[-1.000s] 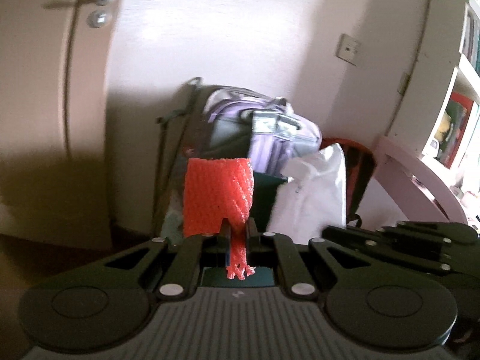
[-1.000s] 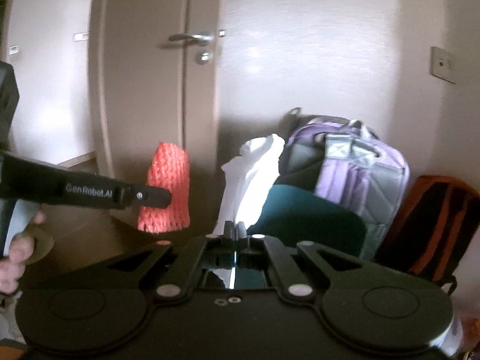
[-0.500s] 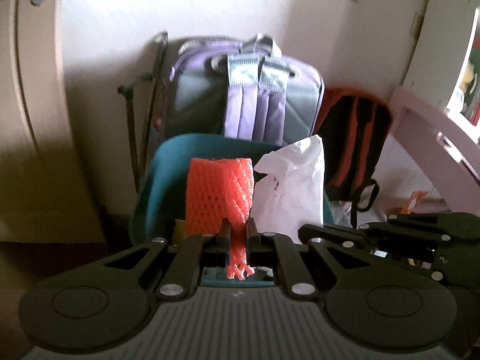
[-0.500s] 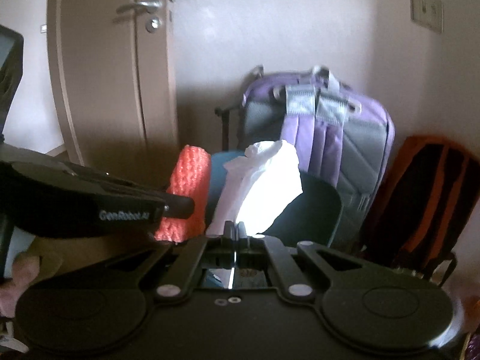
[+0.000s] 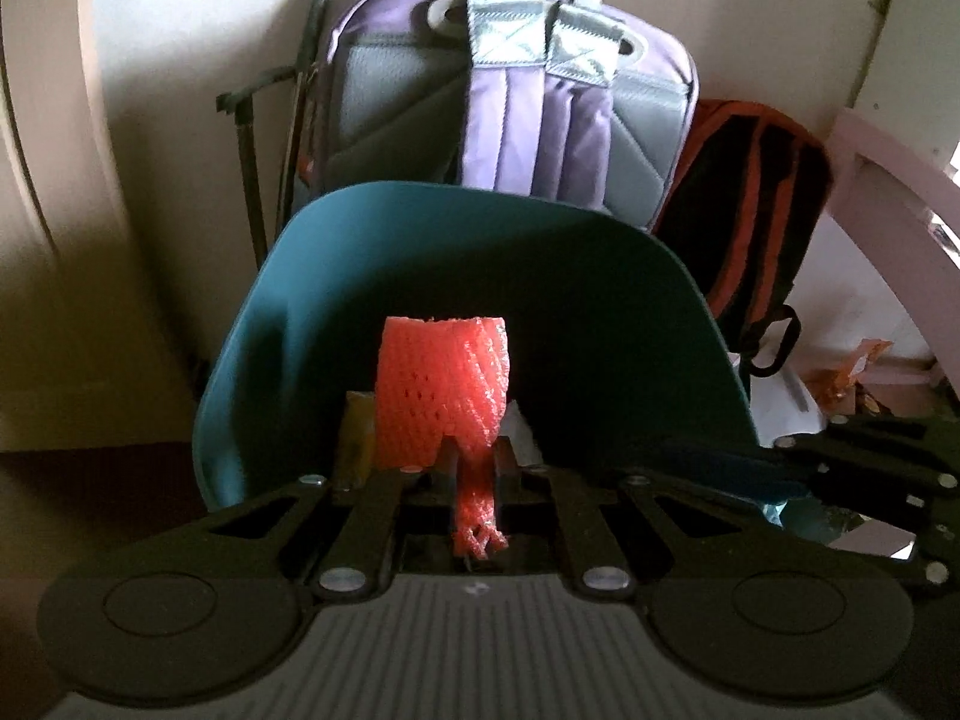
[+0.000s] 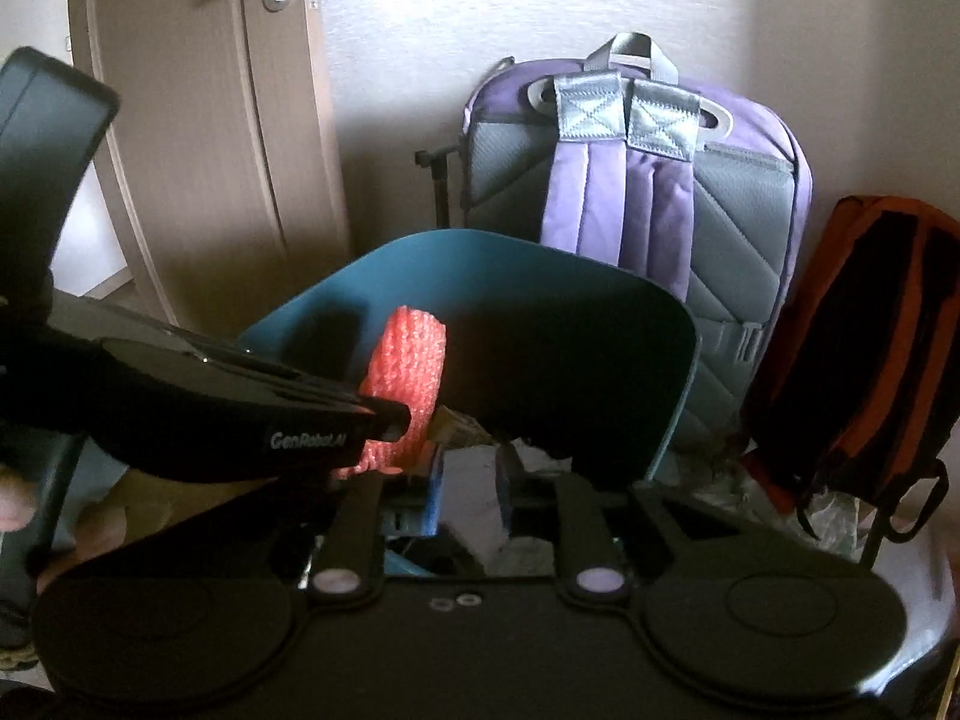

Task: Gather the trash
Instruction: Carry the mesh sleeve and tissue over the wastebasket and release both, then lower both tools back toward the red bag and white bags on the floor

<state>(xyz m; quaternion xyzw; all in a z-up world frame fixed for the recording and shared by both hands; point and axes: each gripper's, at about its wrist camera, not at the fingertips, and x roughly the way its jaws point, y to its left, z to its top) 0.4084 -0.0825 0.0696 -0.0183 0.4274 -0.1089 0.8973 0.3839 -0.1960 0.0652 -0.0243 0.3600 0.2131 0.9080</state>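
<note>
Item: red foam fruit net (image 5: pixel 443 387), a soft, featherlight, springy mesh sleeve; judged crush-safe and best taken at its frayed tail. Location: tail pinched between the nearly closed jaws of the left gripper (image 5: pixel 474 461), body standing ahead of the fingertips, over the open teal bin (image 5: pixel 630 276). Right gripper (image 6: pixel 470 471): jaws have just been opening, nothing gripped between them; paper scraps lie below in the bin.

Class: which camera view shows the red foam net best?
The left wrist view: the red foam net stands nearly whole and centred, pinched in the left gripper. In the right wrist view it shows edge-on, partly hidden behind that gripper.
</note>
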